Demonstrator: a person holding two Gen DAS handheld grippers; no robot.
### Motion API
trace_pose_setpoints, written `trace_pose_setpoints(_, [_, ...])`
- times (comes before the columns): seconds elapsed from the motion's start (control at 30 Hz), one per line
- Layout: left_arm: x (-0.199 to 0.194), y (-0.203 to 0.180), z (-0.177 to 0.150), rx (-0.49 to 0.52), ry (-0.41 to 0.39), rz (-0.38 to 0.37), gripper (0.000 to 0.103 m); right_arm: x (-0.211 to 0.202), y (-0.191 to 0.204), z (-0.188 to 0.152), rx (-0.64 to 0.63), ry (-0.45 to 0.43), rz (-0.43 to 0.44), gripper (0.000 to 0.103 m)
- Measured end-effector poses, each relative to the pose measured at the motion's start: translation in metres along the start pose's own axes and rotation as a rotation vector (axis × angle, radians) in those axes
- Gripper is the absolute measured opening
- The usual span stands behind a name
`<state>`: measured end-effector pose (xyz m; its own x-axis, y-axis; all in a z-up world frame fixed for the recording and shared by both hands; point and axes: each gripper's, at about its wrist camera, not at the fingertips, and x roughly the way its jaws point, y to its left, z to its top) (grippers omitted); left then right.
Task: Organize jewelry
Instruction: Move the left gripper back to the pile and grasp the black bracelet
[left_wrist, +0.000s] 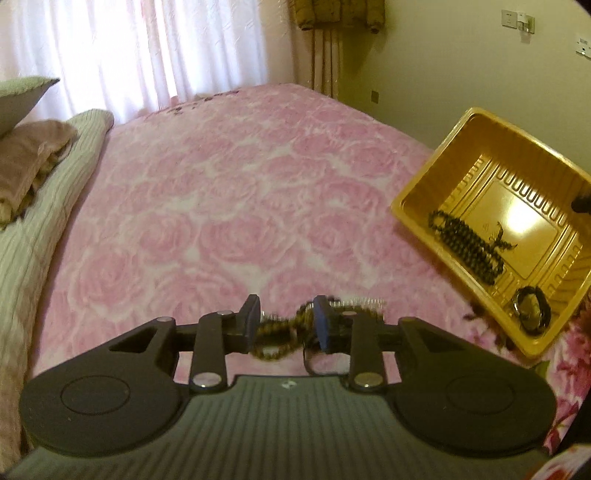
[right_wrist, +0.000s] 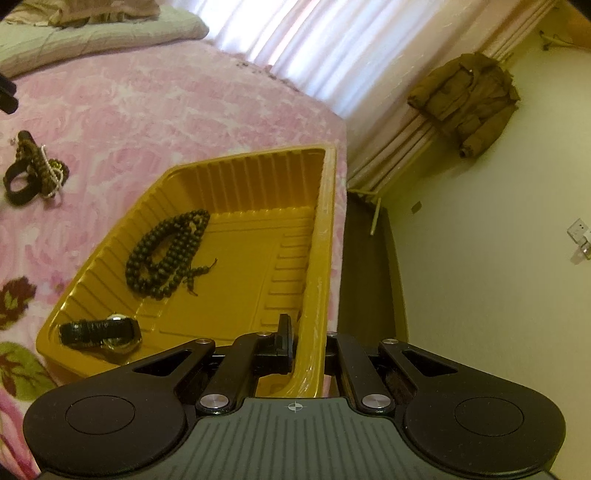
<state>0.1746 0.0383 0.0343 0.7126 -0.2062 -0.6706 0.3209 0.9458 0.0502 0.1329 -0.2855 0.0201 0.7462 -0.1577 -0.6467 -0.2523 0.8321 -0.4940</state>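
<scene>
A yellow plastic tray (left_wrist: 424, 192) (right_wrist: 325, 236) lies on the pink bed. In it are a long string of dark beads (left_wrist: 465, 245) (right_wrist: 166, 254) and a black-strapped watch (left_wrist: 532, 310) (right_wrist: 99, 330). My left gripper (left_wrist: 286, 325) is open around a pile of jewelry on the blanket: a brown bead bracelet (left_wrist: 273, 334), a pearl string (left_wrist: 365, 304) and a dark band. The pile also shows in the right wrist view (right_wrist: 33, 170). My right gripper (right_wrist: 308, 343) is shut on the tray's near right rim.
The bed has a pink rose blanket (left_wrist: 229, 206). Green pillows and folded cloth (left_wrist: 33, 173) lie at the left. The tray sits near the bed's right edge, with floor and wall (right_wrist: 480, 258) beyond. Curtains and a hanging coat (right_wrist: 469, 99) are behind.
</scene>
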Motion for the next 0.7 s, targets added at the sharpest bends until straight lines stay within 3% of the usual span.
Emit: trace_pose_setpoints(0.7, [0.007,0.01,-0.063,-0.05,0.047,0.073,0.039,0.017,-0.006,0.016,-0.099,0.195,0.099,0.007])
